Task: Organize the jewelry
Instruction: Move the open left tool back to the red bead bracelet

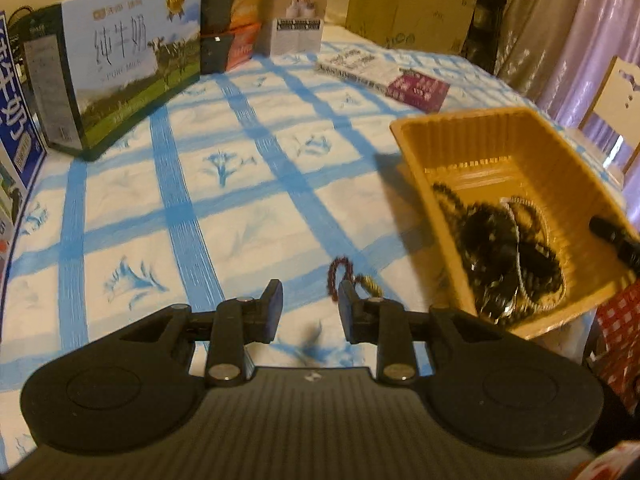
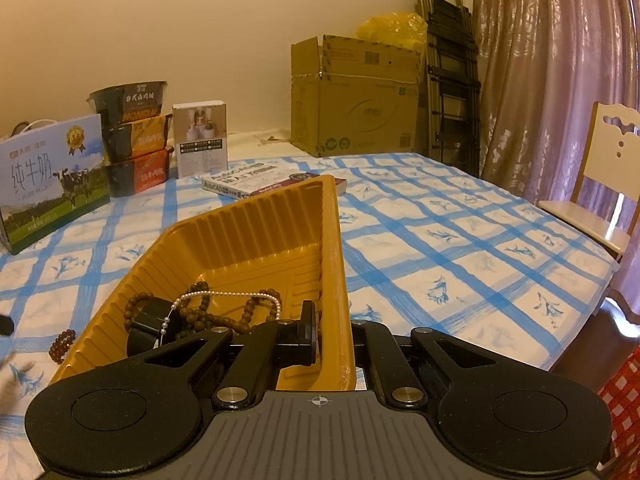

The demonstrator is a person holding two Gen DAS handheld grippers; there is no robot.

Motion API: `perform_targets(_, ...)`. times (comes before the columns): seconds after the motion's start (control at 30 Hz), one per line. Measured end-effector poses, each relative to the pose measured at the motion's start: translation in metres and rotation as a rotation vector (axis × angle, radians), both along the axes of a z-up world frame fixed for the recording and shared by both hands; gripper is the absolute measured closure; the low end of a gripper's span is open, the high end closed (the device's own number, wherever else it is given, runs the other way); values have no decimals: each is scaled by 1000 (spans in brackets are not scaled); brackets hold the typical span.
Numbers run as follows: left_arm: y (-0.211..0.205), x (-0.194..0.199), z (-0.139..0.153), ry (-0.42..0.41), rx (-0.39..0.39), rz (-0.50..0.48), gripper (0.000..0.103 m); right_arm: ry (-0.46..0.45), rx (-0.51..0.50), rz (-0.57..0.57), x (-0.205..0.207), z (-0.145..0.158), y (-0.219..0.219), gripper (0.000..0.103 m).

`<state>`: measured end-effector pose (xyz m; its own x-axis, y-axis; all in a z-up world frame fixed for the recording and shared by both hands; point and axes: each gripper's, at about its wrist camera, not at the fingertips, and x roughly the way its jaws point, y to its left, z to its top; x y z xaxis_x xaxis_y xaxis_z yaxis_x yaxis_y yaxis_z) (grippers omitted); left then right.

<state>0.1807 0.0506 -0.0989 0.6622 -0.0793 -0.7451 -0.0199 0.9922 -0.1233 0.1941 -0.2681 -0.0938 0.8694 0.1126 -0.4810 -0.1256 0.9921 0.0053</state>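
A yellow plastic tray (image 1: 516, 140) sits on the blue-checked tablecloth, to the right in the left wrist view. It holds dark brown bead strings (image 2: 200, 312), a pearl strand (image 2: 224, 294) and a black band (image 2: 146, 322). My right gripper (image 2: 334, 340) is shut on the tray's (image 2: 248, 232) near right wall, one finger inside and one outside. A red bead bracelet (image 1: 338, 276) with a gold tassel lies on the cloth left of the tray, also visible as the red bracelet (image 2: 62, 346). My left gripper (image 1: 310, 304) is open just short of it, with nothing between its fingers.
Milk cartons (image 1: 132, 56), stacked noodle bowls (image 2: 134, 136) and a small white box (image 2: 202, 140) line the far left of the table. A book (image 1: 384, 74) lies behind the tray. A cardboard box (image 2: 356, 96), a folded ladder, curtains and a white chair (image 2: 608, 168) stand beyond.
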Motion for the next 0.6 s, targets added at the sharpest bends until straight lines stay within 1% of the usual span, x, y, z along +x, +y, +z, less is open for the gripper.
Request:
perform_targets(0.17,-11,5,-11,11,10,-39,77,2,-2,1,0,0,-1,98)
perform_targets(0.4,-26,20,-21,20,60,-94,77,3,-2,0,0,0,-1,98)
perform_targets(0.6,-29,30,-27,35,83,-92,77,2,-2,1,0,0,-1,98)
